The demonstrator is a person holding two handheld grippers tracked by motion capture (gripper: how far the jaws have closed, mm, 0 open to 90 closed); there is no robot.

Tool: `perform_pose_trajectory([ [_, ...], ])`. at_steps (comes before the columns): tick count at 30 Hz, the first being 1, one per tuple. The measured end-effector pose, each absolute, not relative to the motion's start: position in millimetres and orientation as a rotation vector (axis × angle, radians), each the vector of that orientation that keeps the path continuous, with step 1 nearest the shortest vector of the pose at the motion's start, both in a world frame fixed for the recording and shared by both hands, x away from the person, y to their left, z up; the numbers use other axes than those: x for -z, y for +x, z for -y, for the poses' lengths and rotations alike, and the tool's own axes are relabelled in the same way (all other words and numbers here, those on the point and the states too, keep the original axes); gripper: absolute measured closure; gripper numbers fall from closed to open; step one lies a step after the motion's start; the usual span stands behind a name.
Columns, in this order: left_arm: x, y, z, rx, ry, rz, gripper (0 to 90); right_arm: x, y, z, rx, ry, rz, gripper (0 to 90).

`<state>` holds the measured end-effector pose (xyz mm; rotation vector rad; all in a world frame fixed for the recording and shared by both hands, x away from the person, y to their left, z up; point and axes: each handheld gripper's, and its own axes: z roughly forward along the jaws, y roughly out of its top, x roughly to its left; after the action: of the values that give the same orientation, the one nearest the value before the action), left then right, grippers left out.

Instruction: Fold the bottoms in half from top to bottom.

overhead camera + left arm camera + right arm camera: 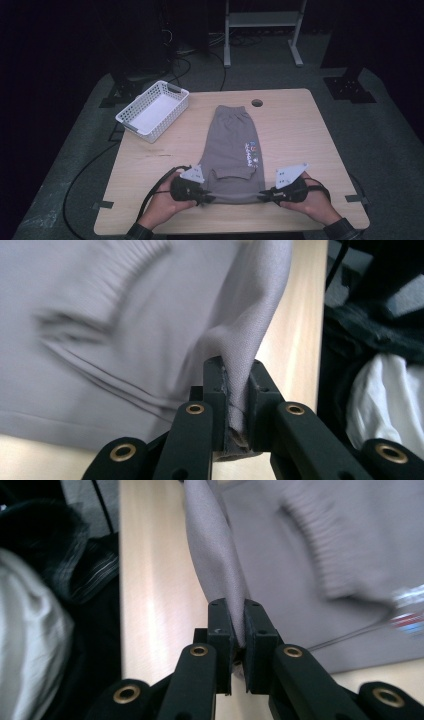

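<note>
Grey shorts (pixel 231 150) with a small coloured print lie folded lengthwise on the wooden table (pixel 300 130), waistband at the far end. My left gripper (pixel 209 198) is shut on the near left corner of the hem, and my right gripper (pixel 260 196) is shut on the near right corner. In the left gripper view the black jaws pinch a fold of the grey shorts (pixel 150 330), with the left gripper (pixel 235 390) lifting it off the wood. In the right gripper view the right gripper (pixel 239 625) clamps a raised ridge of the grey shorts (pixel 320 540).
A white slotted basket (pixel 152 111) stands at the table's far left corner. A round cable hole (pixel 257 103) sits near the far edge. Cables trail off the left side onto the grey floor. A metal stand (pixel 262 30) is behind the table.
</note>
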<state>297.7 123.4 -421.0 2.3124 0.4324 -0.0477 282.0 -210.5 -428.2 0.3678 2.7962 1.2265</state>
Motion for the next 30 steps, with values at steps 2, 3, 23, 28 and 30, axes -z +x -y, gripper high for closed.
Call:
perform_pose_trajectory([
  [2,413,306,-125,0.016,2.3,-0.434,81.8,421,290,211,-1.243,0.373,-2.758,83.2],
  [3,410,311,-126,0.003,2.292,-0.435,81.8,418,293,212,-1.252,0.381,-2.734,83.3],
  [23,423,401,-121,-0.121,2.225,-0.637,81.9,422,381,199,-1.115,0.596,-2.558,83.3],
  [28,439,413,-116,-0.137,2.258,-0.69,81.3,440,393,193,-1.036,0.634,-2.573,83.3],
  [30,444,416,-113,-0.146,2.283,-0.699,81.2,445,395,191,-1.016,0.649,-2.582,83.2],
])
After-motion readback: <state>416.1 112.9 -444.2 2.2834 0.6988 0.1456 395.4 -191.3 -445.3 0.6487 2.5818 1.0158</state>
